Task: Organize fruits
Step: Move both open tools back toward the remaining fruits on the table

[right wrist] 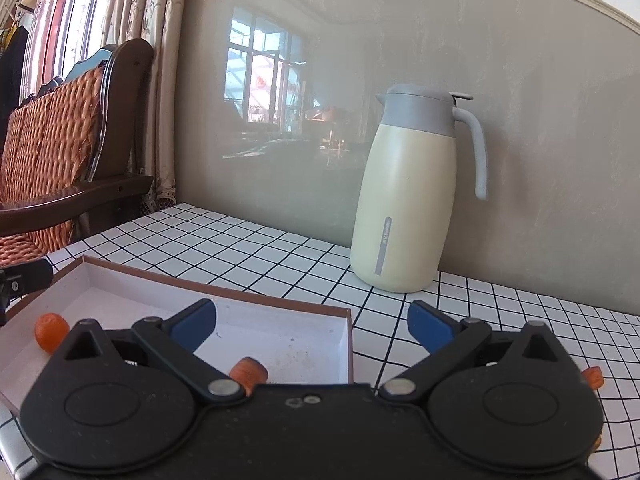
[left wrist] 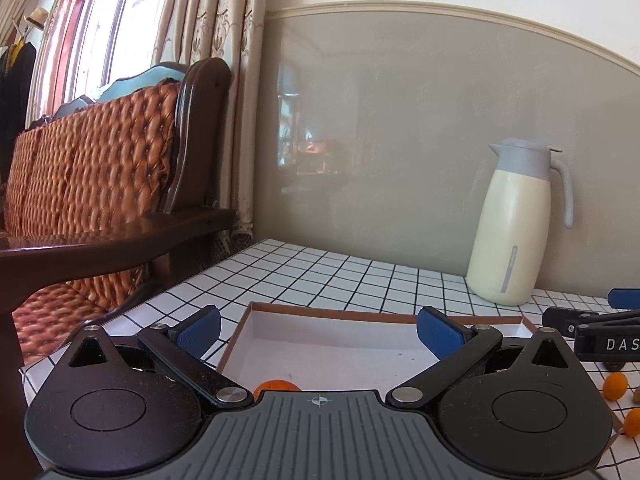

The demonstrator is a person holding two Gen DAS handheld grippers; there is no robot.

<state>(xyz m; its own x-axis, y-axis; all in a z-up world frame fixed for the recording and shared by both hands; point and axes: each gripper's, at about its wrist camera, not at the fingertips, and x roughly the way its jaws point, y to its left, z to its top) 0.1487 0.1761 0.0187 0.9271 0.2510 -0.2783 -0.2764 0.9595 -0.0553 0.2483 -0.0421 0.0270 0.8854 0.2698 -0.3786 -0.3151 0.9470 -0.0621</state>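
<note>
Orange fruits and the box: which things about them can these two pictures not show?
- Left wrist: fruit in the box, mostly hidden by the left gripper body.
- Right wrist: fruit at the box wall, bottom hidden by the right gripper; in or out unclear.
- Fruit count: edges cut off.

Daylight came through the window point(left wrist: 108, 20) at upper left, curtains point(left wrist: 208, 40) beside it, glossy grey wall point(left wrist: 400, 140) behind, wooden chair point(left wrist: 120, 184) left.

orange fruit point(left wrist: 277, 385) half hidden behind gripper body, another fruit point(right wrist: 593, 377) mostly hidden too
</note>
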